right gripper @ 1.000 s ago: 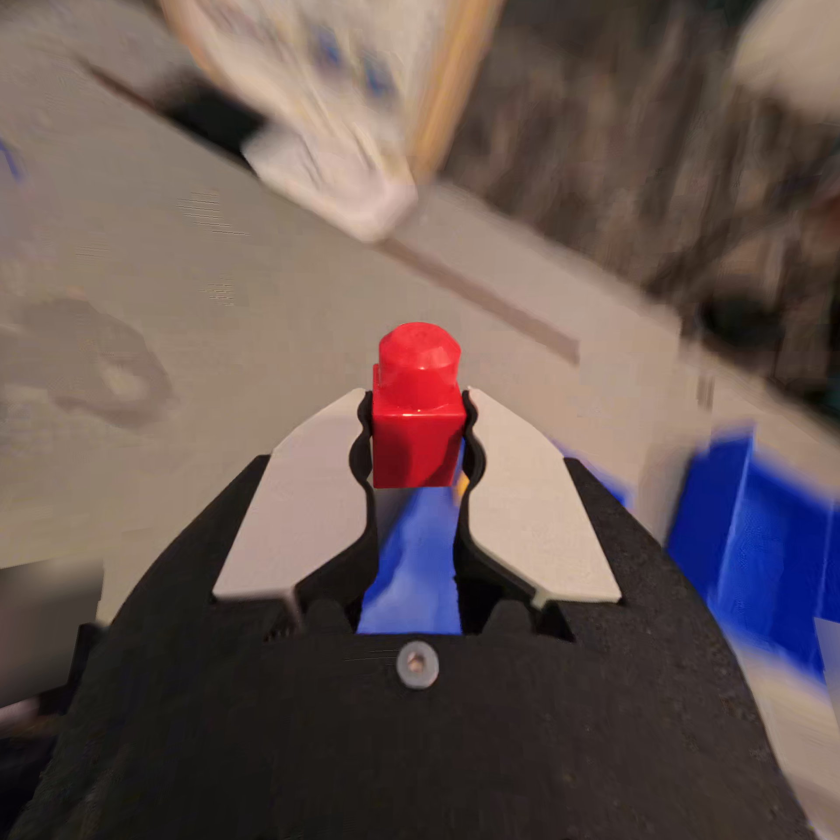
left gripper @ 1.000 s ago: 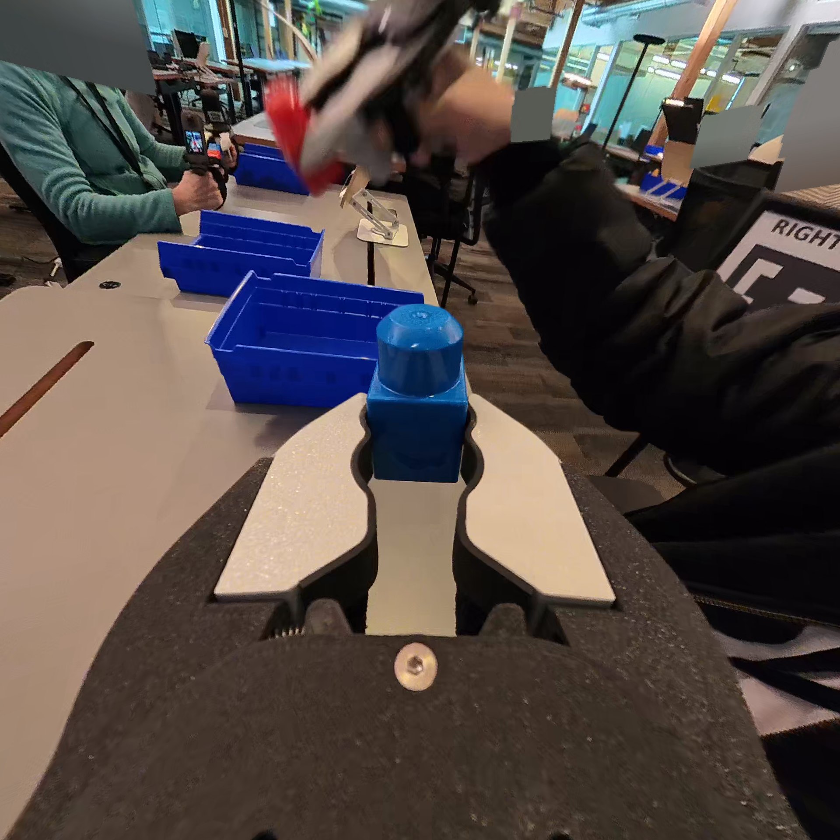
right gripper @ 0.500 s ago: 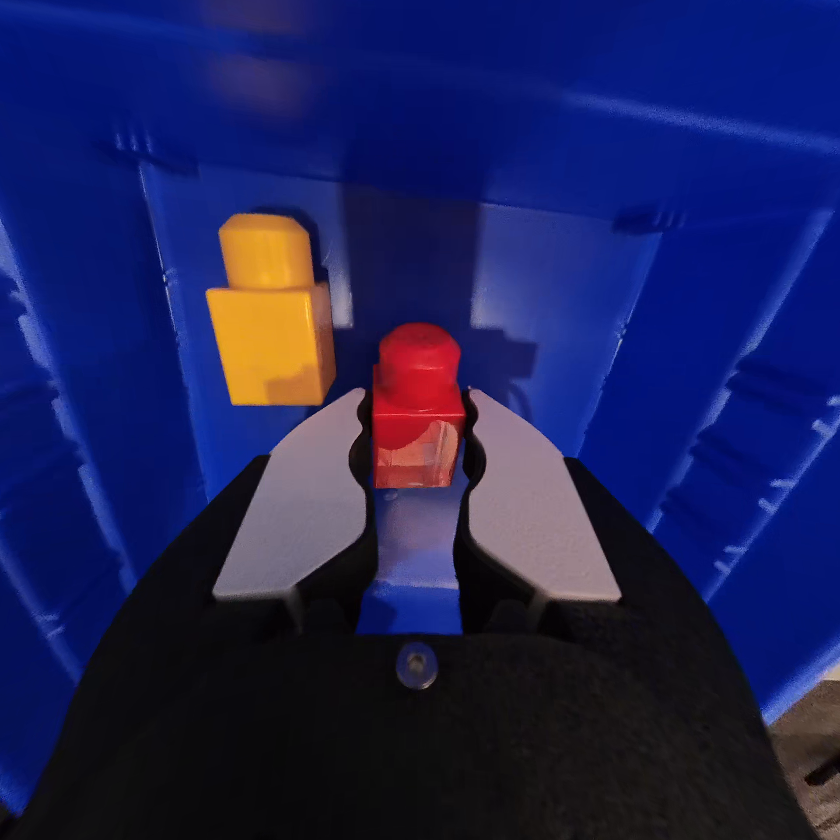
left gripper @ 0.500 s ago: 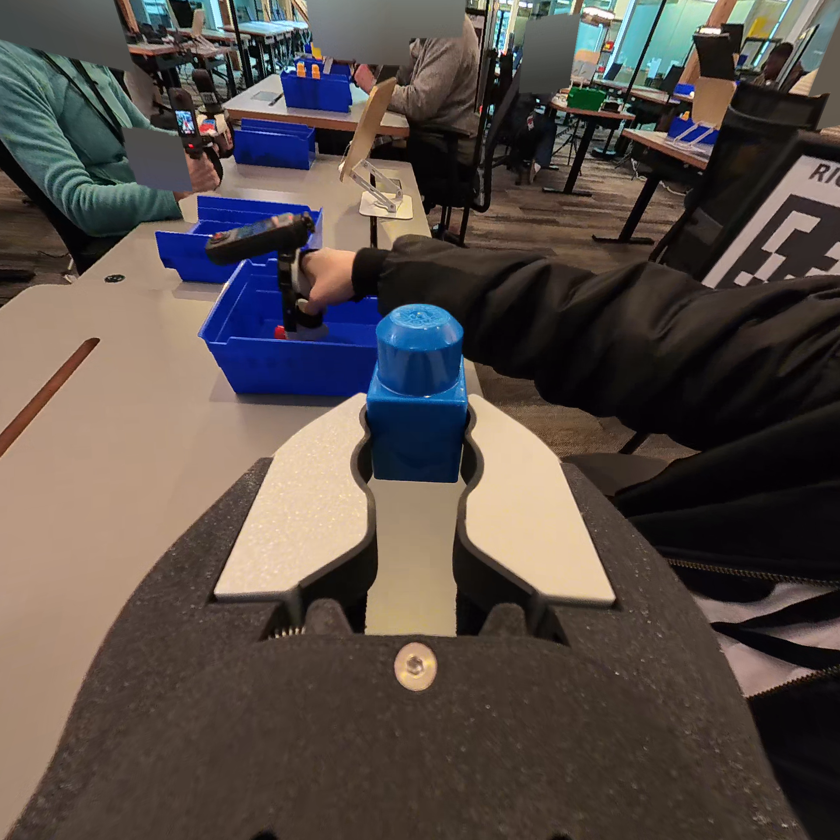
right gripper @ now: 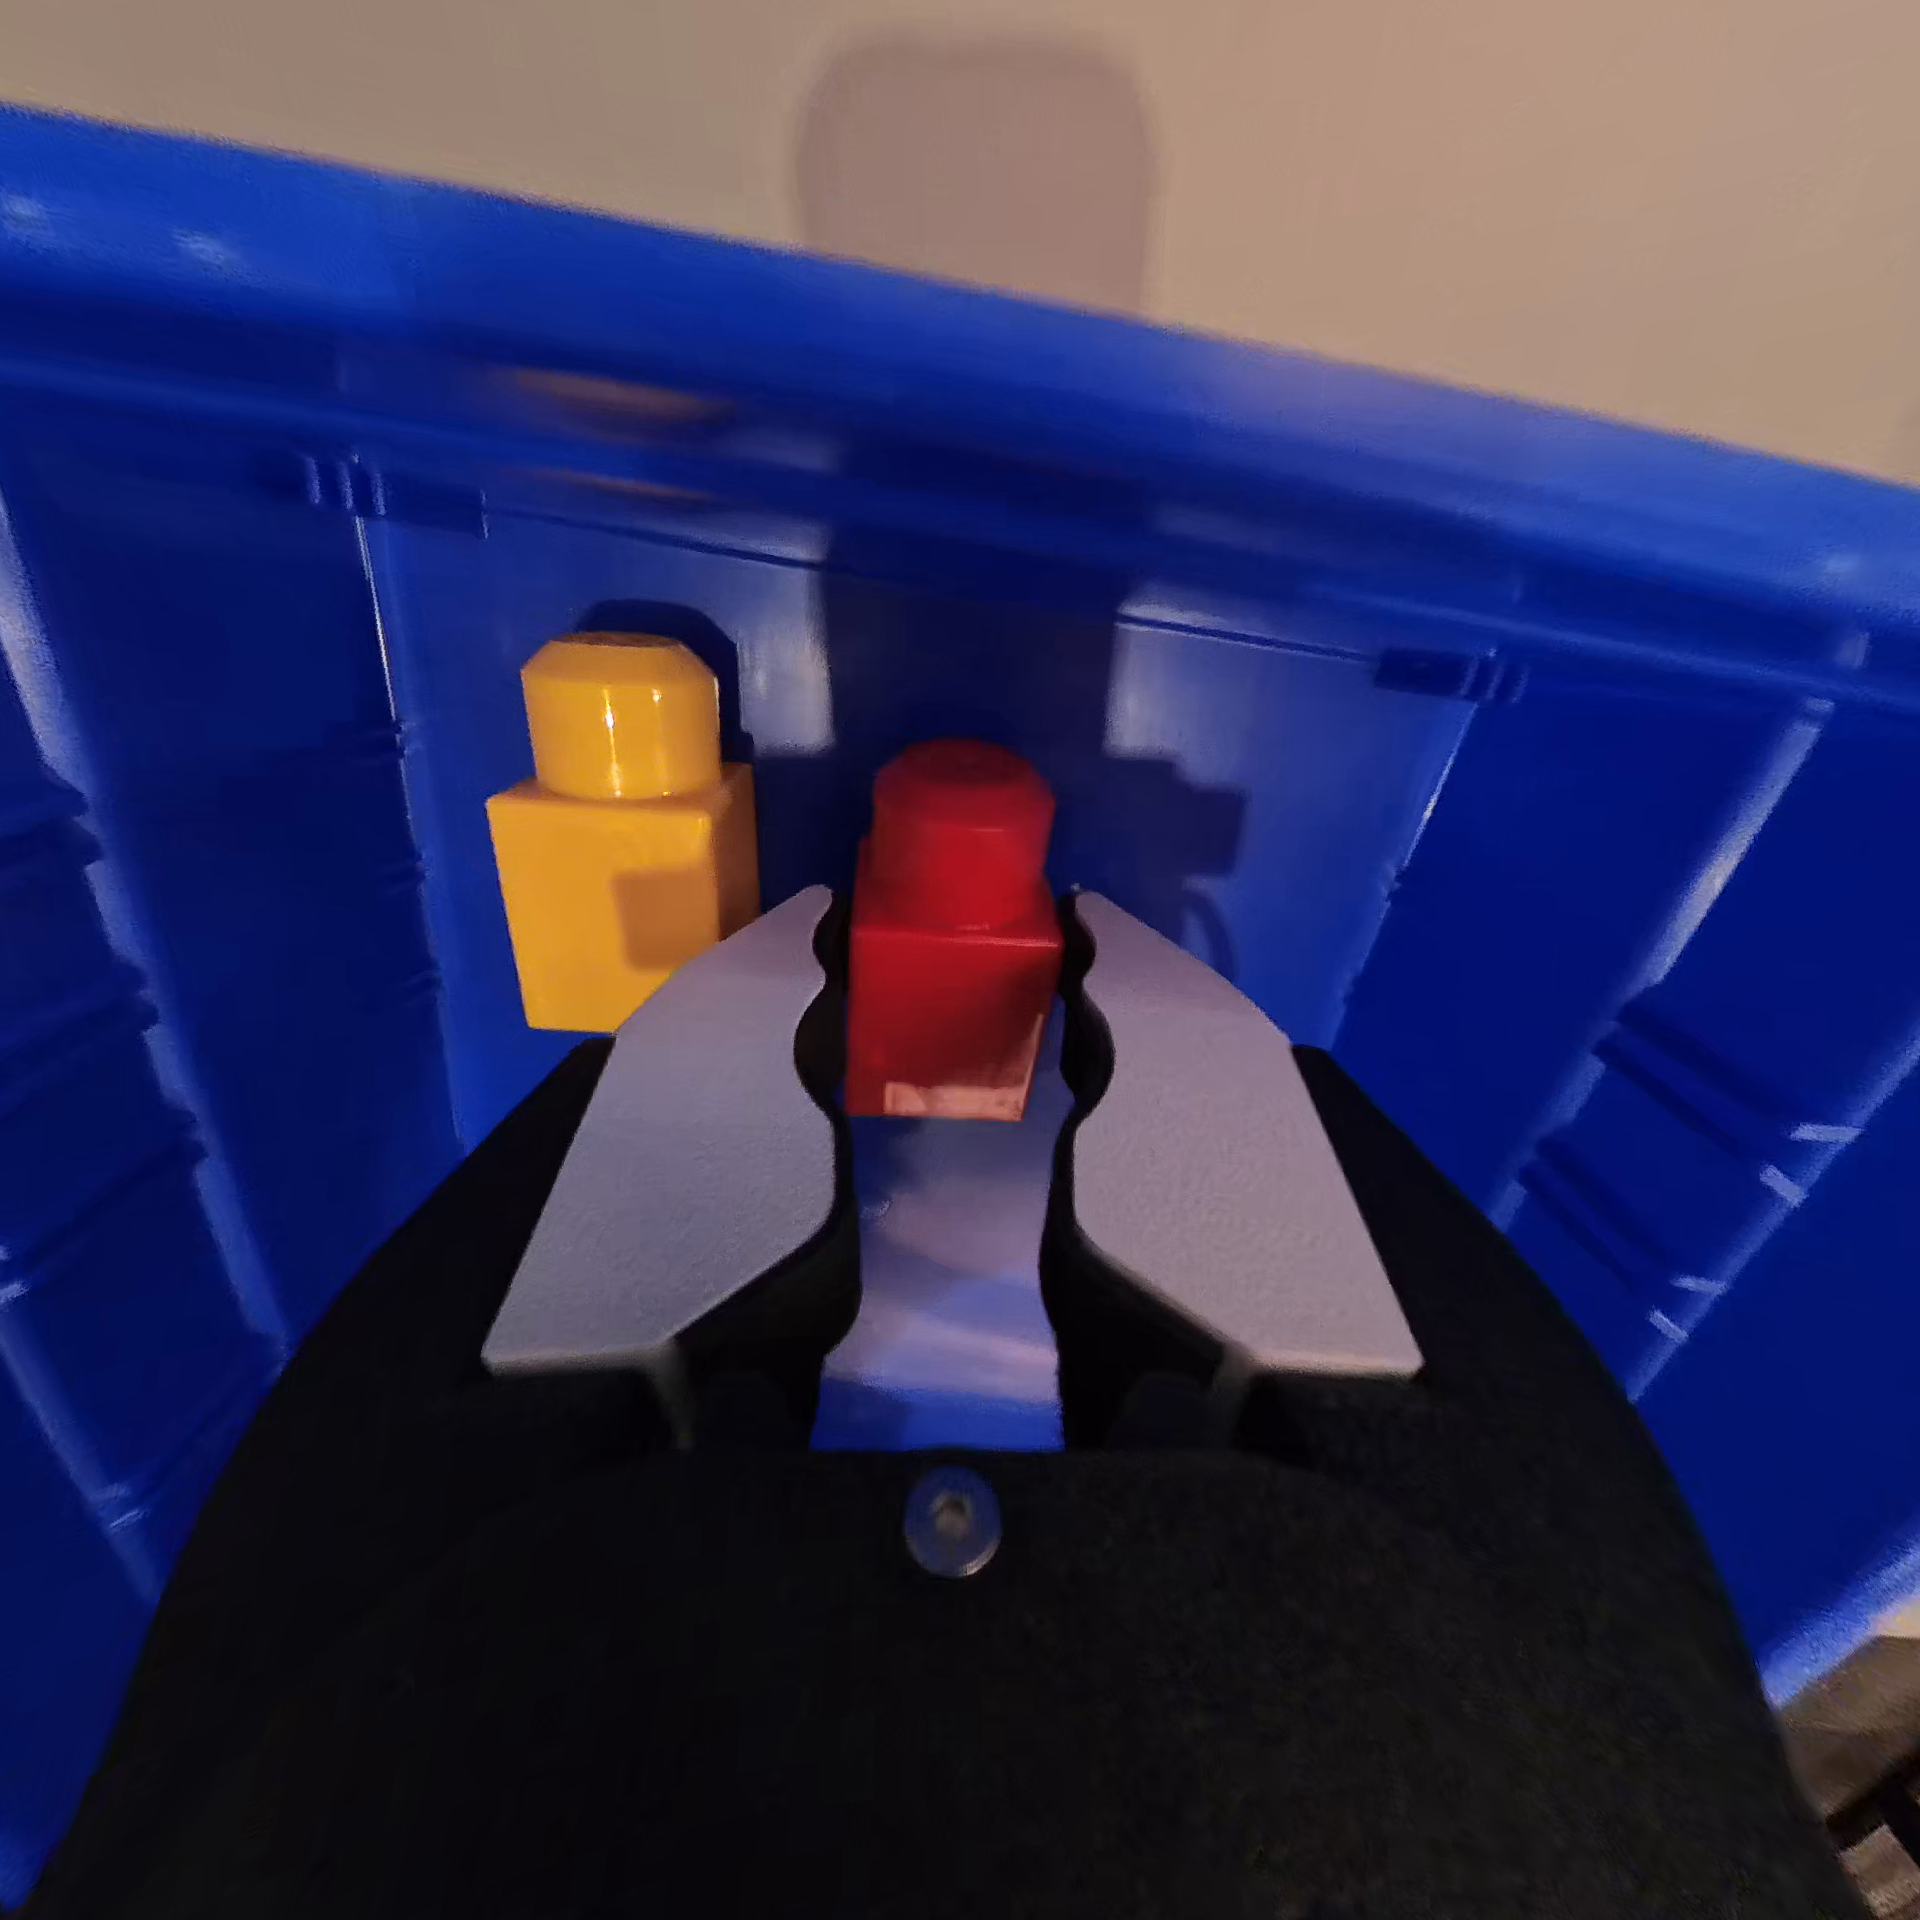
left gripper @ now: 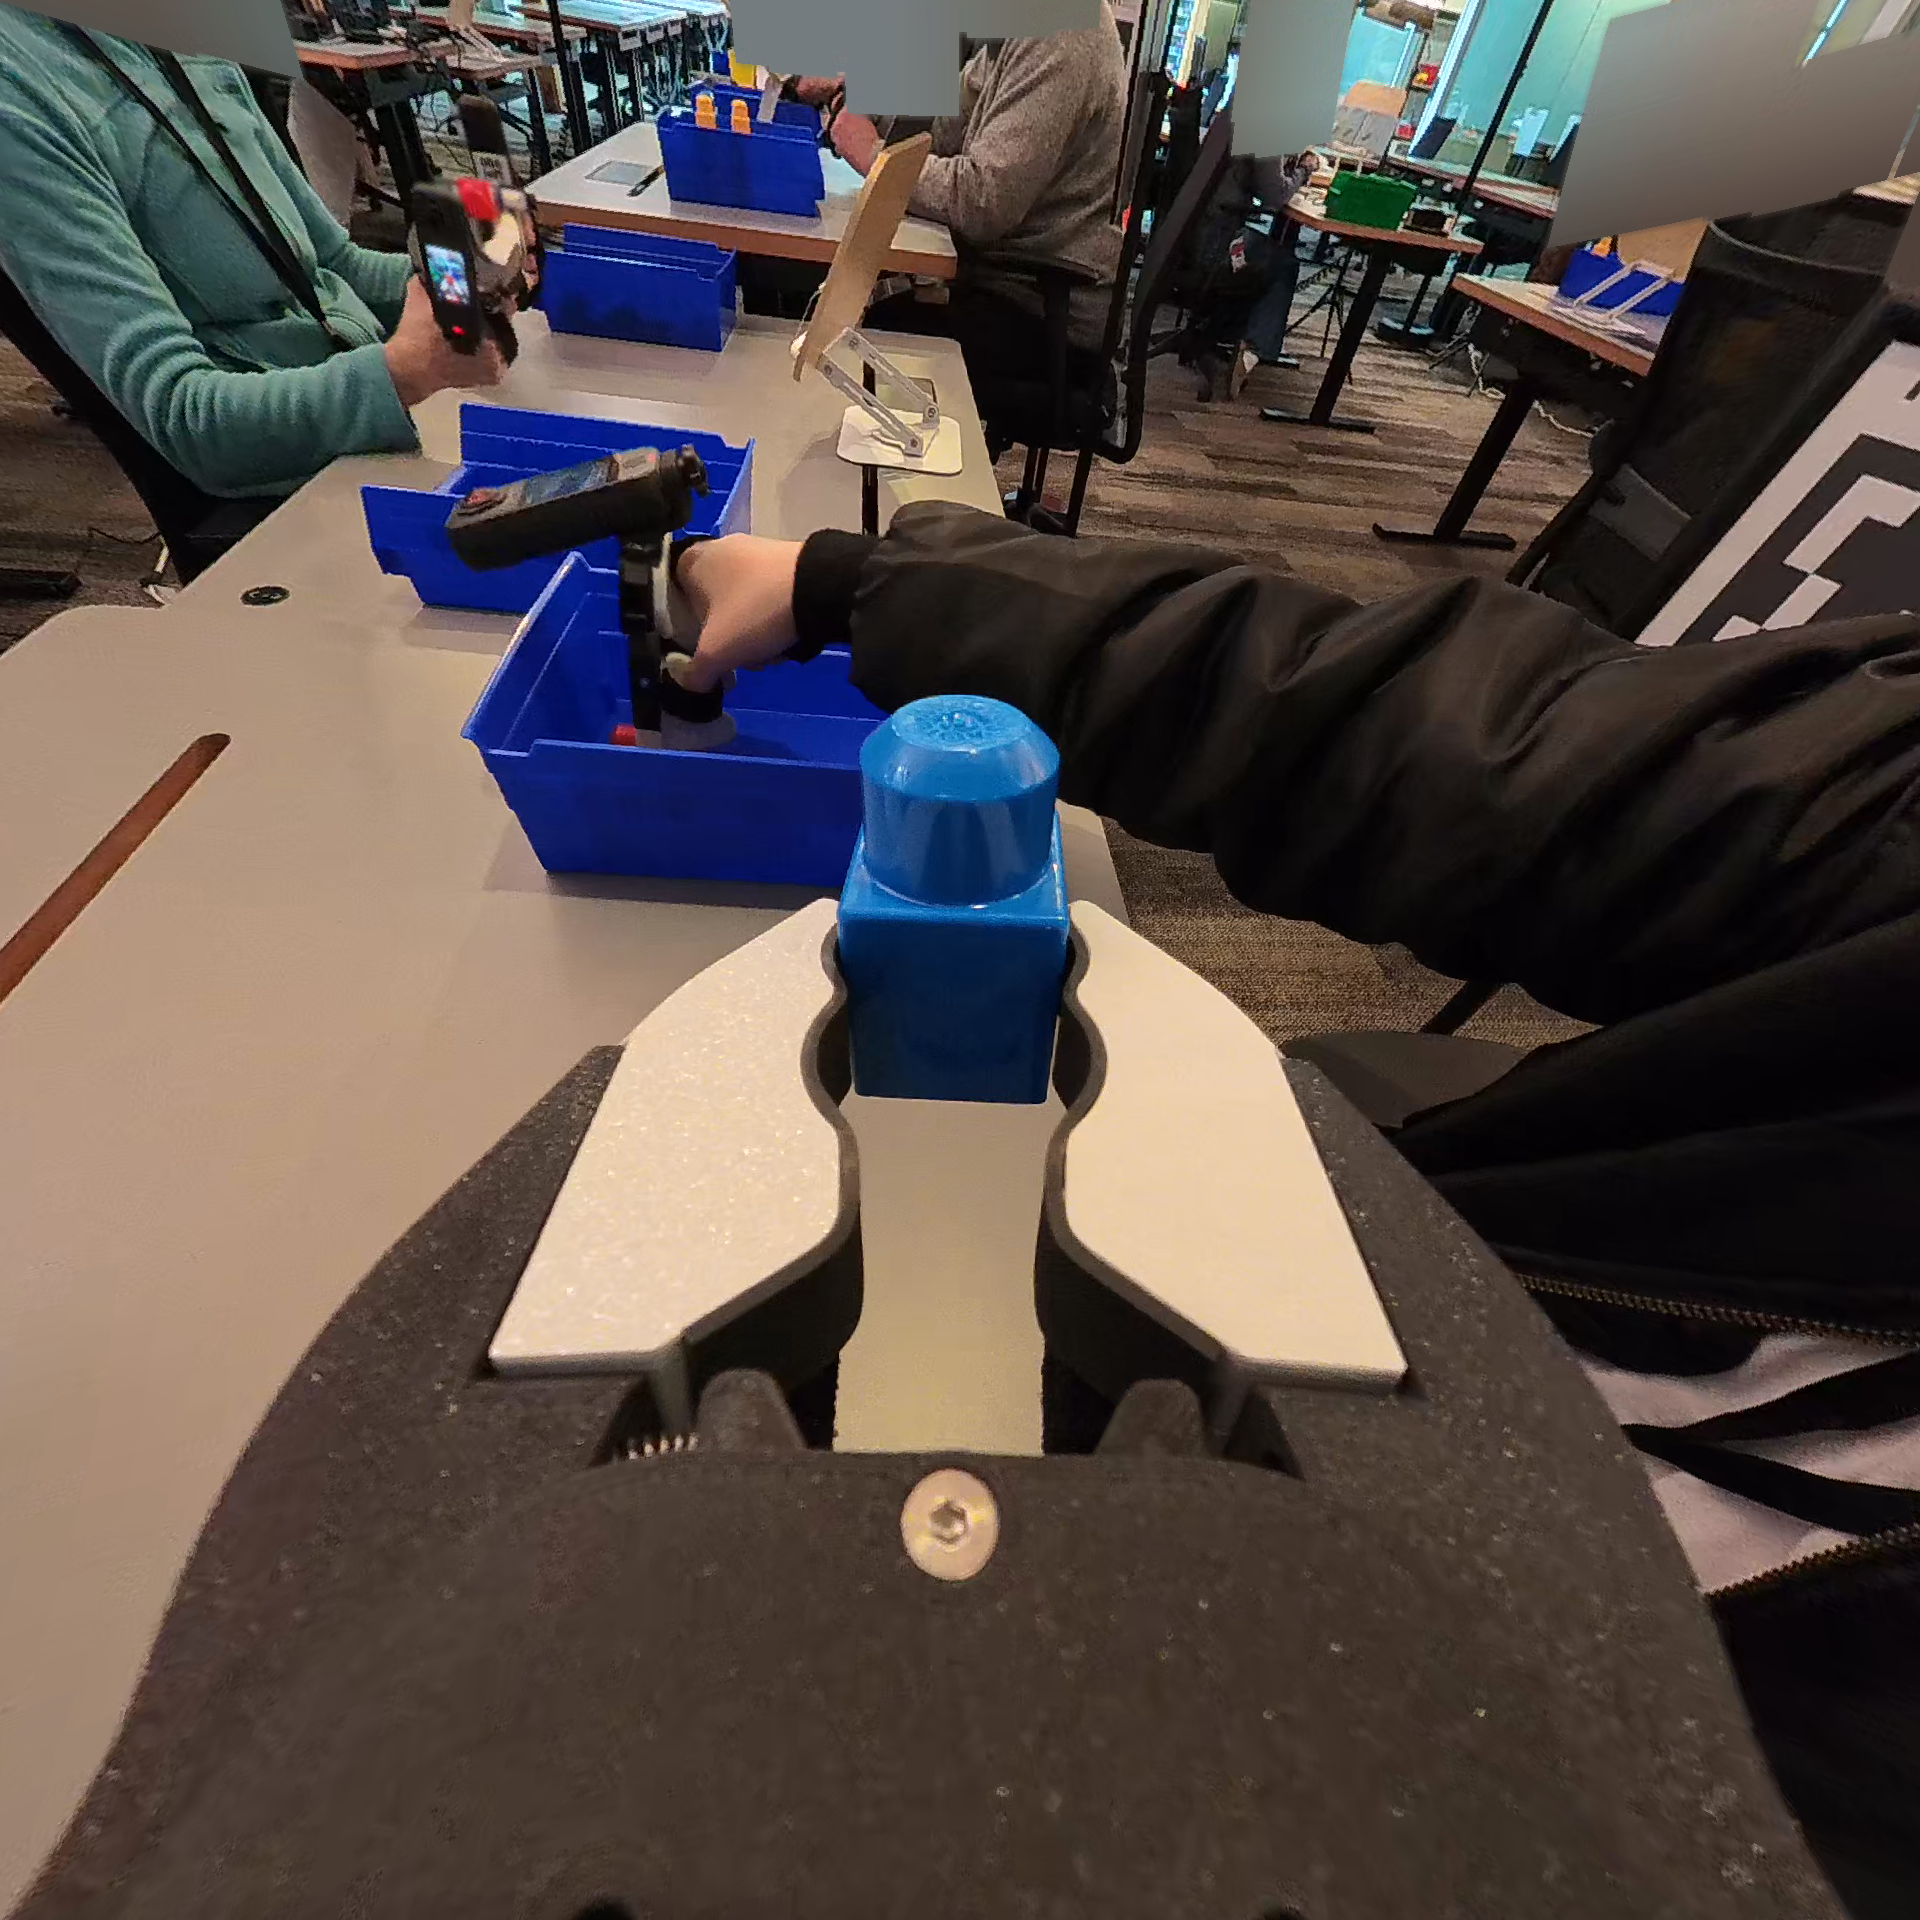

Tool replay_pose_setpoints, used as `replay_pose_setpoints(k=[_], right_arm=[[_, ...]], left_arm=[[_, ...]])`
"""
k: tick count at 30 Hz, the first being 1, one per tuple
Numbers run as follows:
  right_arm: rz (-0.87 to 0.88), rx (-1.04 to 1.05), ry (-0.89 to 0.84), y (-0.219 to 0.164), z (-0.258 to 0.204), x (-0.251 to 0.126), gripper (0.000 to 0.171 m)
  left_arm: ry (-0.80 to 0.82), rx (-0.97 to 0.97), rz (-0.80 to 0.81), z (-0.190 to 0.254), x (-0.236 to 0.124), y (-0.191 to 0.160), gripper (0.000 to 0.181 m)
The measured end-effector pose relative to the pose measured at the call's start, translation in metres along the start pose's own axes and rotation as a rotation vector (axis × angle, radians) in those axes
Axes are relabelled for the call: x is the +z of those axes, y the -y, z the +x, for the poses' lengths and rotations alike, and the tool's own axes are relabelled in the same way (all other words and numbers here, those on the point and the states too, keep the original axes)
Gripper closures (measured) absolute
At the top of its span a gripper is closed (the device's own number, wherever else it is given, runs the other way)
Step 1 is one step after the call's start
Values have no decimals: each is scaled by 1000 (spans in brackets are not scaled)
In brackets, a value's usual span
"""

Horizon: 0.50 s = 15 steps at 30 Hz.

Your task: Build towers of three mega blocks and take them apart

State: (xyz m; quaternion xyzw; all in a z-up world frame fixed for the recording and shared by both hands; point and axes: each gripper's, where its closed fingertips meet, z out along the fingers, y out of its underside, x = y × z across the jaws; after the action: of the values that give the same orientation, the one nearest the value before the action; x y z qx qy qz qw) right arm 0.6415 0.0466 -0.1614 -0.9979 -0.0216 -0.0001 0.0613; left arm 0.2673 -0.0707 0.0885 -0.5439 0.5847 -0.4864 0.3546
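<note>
Mega blocks sit apart: the blue block (left gripper: 951, 935) is clamped stud-up in the left gripper (left gripper: 951, 997) above the grey table (left gripper: 260, 1039), while the right gripper (right gripper: 951, 997), inside the blue bin (right gripper: 1662, 935), grips the red block (right gripper: 951, 935) (yellow block (right gripper: 613, 831) at its 10 o'clock).

No legible text, just marker board (left gripper: 1829, 520).
</note>
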Motion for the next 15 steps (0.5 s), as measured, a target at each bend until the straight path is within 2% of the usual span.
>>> replay_pose_setpoints(k=[2, 5, 9, 11, 13, 15], right_arm=[[34, -8, -19, 2, 3, -7, 123], [97, -38, -47, 3, 4, -34, 120], [310, -117, -122, 5, -9, -105, 122], [488, -210, -80, 9, -45, -149, 123], [714, -406, 81, 9, -115, -195, 120], [907, -677, 235, -9, -195, -235, 119]], left_arm=[[-3, -3, 2, 0, 0, 0, 146], [-7, -3, 13, -1, -2, 1, 146], [-16, -3, 40, -2, -7, 4, 146], [-25, 0, 46, -3, -7, 4, 146], [-67, -39, 49, -2, -6, 2, 146], [-146, -102, 76, 2, -6, 3, 146]])
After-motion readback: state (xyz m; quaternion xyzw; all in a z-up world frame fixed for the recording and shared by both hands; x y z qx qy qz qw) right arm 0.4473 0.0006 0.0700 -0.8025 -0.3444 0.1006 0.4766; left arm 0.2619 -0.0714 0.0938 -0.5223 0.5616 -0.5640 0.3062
